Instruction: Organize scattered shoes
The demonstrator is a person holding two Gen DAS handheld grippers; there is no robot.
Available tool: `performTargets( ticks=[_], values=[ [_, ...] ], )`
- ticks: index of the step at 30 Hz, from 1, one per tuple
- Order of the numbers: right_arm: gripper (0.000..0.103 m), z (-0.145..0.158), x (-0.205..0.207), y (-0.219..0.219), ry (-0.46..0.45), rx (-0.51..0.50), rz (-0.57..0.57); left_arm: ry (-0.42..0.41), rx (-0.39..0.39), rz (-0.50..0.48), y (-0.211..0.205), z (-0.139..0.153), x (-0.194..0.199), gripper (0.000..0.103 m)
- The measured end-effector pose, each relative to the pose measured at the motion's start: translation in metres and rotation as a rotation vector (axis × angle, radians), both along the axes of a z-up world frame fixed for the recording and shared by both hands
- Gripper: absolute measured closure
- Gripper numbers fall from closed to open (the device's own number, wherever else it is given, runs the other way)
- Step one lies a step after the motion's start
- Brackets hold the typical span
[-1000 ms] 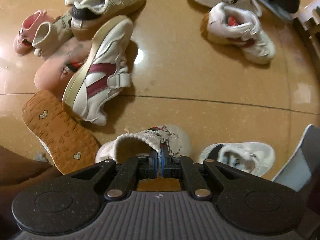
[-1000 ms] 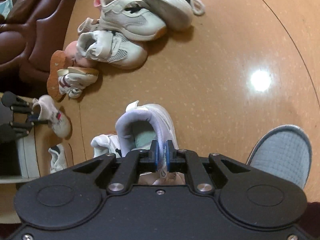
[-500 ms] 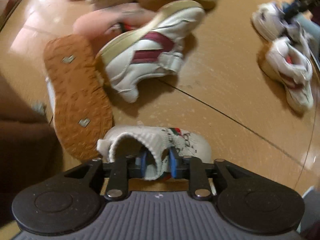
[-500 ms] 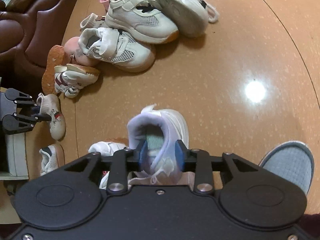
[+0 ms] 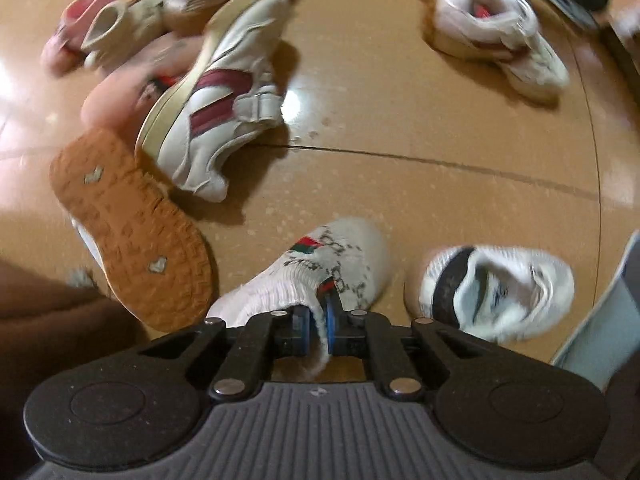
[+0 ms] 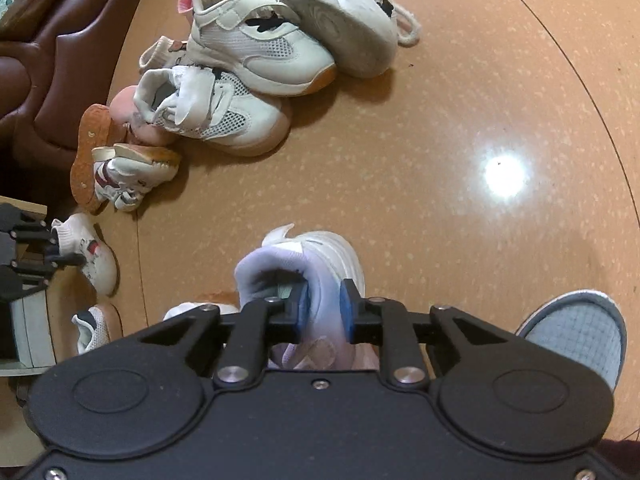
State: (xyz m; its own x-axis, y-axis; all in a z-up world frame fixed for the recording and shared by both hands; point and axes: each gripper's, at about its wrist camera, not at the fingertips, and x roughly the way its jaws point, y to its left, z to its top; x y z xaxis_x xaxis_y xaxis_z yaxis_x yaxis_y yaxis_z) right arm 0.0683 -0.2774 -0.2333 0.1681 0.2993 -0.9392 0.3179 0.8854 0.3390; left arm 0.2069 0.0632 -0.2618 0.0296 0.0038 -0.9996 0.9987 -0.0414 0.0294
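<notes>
Left hand-held gripper [image 5: 316, 328] pinched tight on the knit collar of the patterned sock shoe [image 5: 320, 276], low in the frame's centre; half a second back, spread around that same collar. Right hand-held gripper [image 6: 325, 312] closing on the lilac heel collar of the white sneaker [image 6: 316, 264], bottom centre, pads narrower than half a second ago. Pile of shoes [image 6: 240, 80] unmoved at upper left on the floor [image 6: 440, 120].
</notes>
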Motion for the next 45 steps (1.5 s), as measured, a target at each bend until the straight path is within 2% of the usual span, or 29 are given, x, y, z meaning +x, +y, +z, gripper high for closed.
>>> performTargets(
  ticks=[2, 3, 6, 8, 10, 13, 14, 16, 18, 20, 21, 22, 24, 26, 29, 30, 31, 32, 34, 38, 39, 42, 43, 45],
  values=[
    [0.083, 0.001, 0.0, 0.001, 0.001, -0.004, 0.001, -0.037, -0.006, -0.006, -0.005, -0.007, -0.003, 0.095],
    [0.082, 0.002, 0.0, 0.002, 0.001, -0.01, 0.006, -0.079, -0.022, 0.024, -0.009, -0.012, -0.002, 0.094],
    [0.077, 0.007, 0.002, 0.007, -0.008, -0.022, 0.028, -0.091, -0.056, 0.211, -0.01, -0.011, 0.009, 0.083],
    [0.068, 0.015, 0.004, 0.012, -0.028, -0.023, 0.053, -0.098, -0.114, 0.352, 0.0, 0.0, 0.016, 0.043],
    [0.066, 0.022, 0.006, 0.017, -0.049, -0.024, 0.075, -0.071, -0.22, 0.523, 0.015, 0.018, 0.023, 0.04],
    [0.066, 0.029, 0.009, 0.022, -0.073, -0.022, 0.082, -0.095, -0.347, 0.749, 0.033, 0.039, 0.021, 0.04],
    [0.066, 0.03, 0.009, 0.023, -0.078, -0.02, 0.08, -0.116, -0.353, 0.815, 0.035, 0.039, 0.019, 0.04],
    [0.064, 0.037, 0.01, 0.028, -0.097, -0.017, 0.071, -0.175, -0.371, 1.034, 0.042, 0.037, 0.014, 0.04],
    [0.064, 0.042, 0.011, 0.032, -0.115, -0.02, 0.071, -0.178, -0.439, 1.238, 0.051, 0.034, 0.007, 0.039],
    [0.063, 0.045, 0.013, 0.036, -0.125, -0.012, 0.072, -0.195, -0.489, 1.417, 0.058, 0.03, -0.001, 0.029],
    [0.063, 0.048, 0.013, 0.039, -0.133, -0.008, 0.072, -0.236, -0.485, 1.502, 0.056, 0.023, -0.007, 0.028],
    [0.063, 0.049, 0.013, 0.042, -0.137, -0.006, 0.076, -0.252, -0.484, 1.544, 0.054, 0.017, -0.012, 0.028],
    [0.063, 0.051, 0.013, 0.045, -0.141, -0.007, 0.083, -0.267, -0.461, 1.582, 0.046, 0.0, -0.018, 0.028],
    [0.058, 0.051, 0.012, 0.047, -0.143, -0.022, 0.096, -0.27, -0.444, 1.583, 0.042, -0.01, -0.018, 0.028],
    [0.057, 0.045, 0.012, 0.046, -0.128, -0.039, 0.106, -0.27, -0.416, 1.599, 0.045, -0.029, -0.013, 0.028],
    [0.057, 0.044, 0.012, 0.045, -0.124, -0.041, 0.105, -0.27, -0.421, 1.573, 0.046, -0.03, -0.013, 0.033],
    [0.057, 0.041, 0.012, 0.043, -0.117, -0.046, 0.103, -0.266, -0.423, 1.526, 0.046, -0.028, -0.014, 0.048],
    [0.057, 0.04, 0.013, 0.042, -0.114, -0.05, 0.102, -0.259, -0.41, 1.49, 0.047, -0.026, -0.014, 0.053],
    [0.057, 0.037, 0.014, 0.04, -0.11, -0.055, 0.102, -0.206, -0.39, 1.454, 0.05, -0.021, -0.013, 0.054],
    [0.056, 0.033, 0.017, 0.037, -0.111, -0.06, 0.095, -0.149, -0.343, 1.414, 0.05, -0.026, -0.017, 0.054],
    [0.056, 0.033, 0.018, 0.037, -0.112, -0.059, 0.093, -0.162, -0.336, 1.412, 0.05, -0.028, -0.02, 0.053],
    [0.056, 0.037, 0.018, 0.037, -0.119, -0.049, 0.091, -0.245, -0.33, 1.332, 0.043, -0.027, -0.029, 0.039],
    [0.056, 0.038, 0.018, 0.038, -0.122, -0.049, 0.092, -0.25, -0.319, 1.325, 0.042, -0.027, -0.028, 0.035],
    [0.056, 0.041, 0.018, 0.038, -0.132, -0.048, 0.093, -0.254, -0.334, 1.35, 0.046, -0.019, -0.026, 0.034]
  ],
)
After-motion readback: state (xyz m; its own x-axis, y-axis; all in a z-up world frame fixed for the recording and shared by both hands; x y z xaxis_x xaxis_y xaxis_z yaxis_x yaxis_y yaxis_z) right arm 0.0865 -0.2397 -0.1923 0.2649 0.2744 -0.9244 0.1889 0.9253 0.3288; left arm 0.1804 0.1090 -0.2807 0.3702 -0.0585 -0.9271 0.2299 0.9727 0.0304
